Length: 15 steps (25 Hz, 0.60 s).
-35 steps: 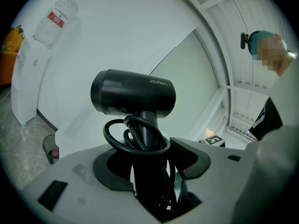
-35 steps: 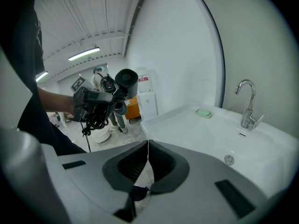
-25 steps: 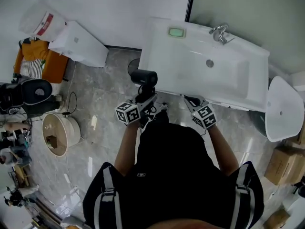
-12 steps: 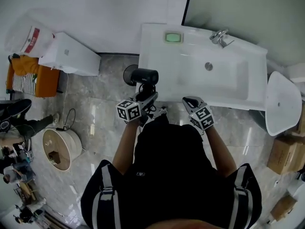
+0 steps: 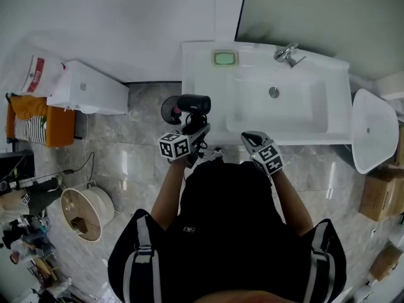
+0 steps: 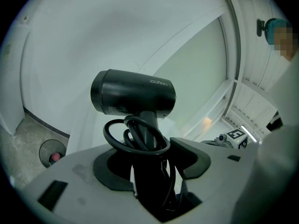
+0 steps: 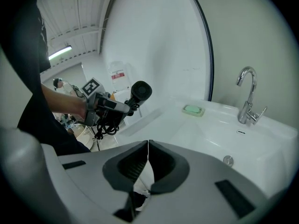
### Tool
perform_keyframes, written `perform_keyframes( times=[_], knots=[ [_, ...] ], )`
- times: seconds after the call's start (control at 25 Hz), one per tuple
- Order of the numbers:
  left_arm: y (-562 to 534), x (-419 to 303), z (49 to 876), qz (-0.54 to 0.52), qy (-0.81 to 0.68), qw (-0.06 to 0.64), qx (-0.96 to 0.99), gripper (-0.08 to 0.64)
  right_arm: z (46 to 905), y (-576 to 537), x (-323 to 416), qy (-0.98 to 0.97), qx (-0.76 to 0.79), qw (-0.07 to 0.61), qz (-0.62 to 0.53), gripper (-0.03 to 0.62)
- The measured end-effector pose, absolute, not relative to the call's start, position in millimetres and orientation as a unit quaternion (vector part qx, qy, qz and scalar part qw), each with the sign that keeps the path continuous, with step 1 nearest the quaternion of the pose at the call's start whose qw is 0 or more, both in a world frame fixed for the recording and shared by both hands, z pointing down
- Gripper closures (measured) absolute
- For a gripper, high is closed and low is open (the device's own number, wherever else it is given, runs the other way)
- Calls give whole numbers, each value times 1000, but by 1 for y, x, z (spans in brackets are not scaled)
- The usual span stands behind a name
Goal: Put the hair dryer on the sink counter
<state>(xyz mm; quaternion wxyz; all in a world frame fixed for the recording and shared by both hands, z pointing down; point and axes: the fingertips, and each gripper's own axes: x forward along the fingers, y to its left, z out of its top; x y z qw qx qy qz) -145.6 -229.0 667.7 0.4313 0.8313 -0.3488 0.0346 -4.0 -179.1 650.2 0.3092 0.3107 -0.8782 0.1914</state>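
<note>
Centre frame, we are clamping the hair dryer (image 5: 192,103) in our left gripper (image 5: 197,131) at the sink counter's (image 5: 203,74) left edge, right gripper (image 5: 251,137) clenched empty.

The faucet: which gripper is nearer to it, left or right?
Right. The right gripper, shut, is at the front edge of the sink, opposite the faucet. The left gripper, shut on the hair dryer, is by the sink's front left corner, farther away.

1 hair dryer (image 5: 192,104); 1 faucet (image 5: 287,53); 1 soap dish (image 5: 225,58); 1 sink (image 5: 297,109); 2 grippers: left gripper (image 5: 197,129), right gripper (image 5: 249,137); apparently 2 cardboard boxes (image 5: 379,197).
</note>
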Motion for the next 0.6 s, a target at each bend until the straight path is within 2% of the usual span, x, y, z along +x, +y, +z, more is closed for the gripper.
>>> perform_keyframes(
  times=[0.6],
  knots=[
    [-266,-140,719,82,-349,479,801,321,671,-178,0,-856,335,323,225,532]
  ],
)
